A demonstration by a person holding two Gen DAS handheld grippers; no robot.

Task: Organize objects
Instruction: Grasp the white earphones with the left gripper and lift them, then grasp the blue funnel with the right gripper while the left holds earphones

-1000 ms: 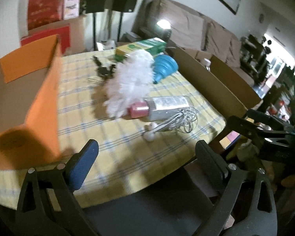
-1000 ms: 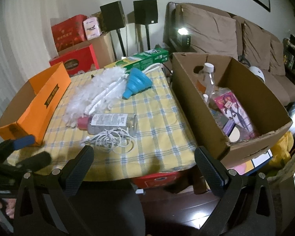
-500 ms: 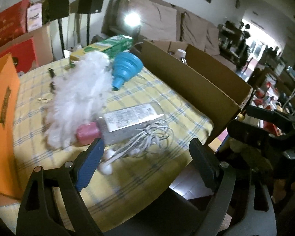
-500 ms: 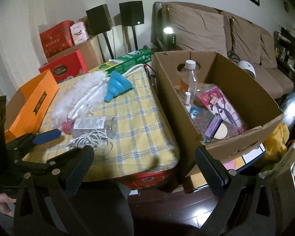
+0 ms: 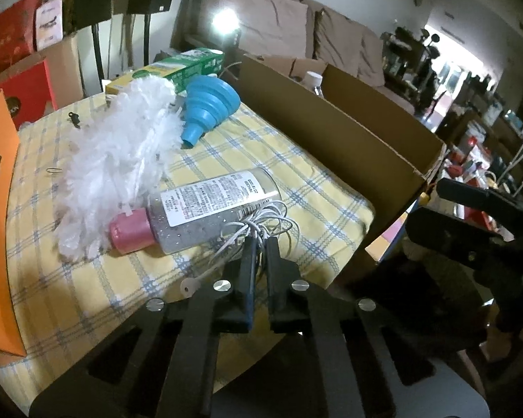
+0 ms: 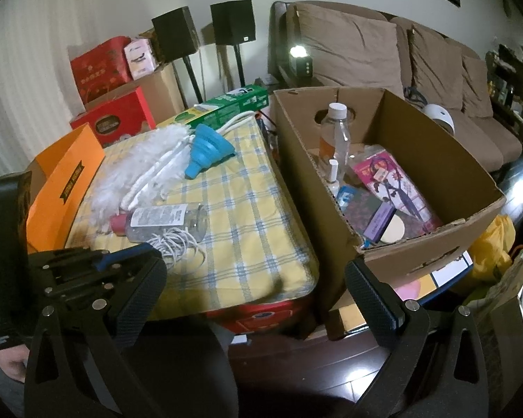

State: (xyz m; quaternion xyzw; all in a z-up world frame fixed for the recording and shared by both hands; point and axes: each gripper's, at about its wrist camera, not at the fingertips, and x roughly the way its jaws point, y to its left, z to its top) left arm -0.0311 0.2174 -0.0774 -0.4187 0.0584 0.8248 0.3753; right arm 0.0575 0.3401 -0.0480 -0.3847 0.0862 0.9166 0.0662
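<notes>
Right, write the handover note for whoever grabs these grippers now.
Left gripper: just closed, shut on the tangled white earphone cable at the table's near edge.
Right gripper: open, empty, hovering in front of the brown cardboard box.
Done: box already holds bottles and packets.
Left on the yellow checked cloth: cable, clear pink-capped bottle, white feather duster, blue collapsible funnel.

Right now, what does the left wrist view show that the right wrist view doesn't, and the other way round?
Left wrist only: the left tool shut on the white earphone cable, close up.

Right wrist only: inside the brown cardboard box, a clear white-capped bottle and a pink packet; the right tool open, empty.

Both: yellow checked tablecloth, white feather duster, blue funnel, pink-capped clear bottle, orange box.
</notes>
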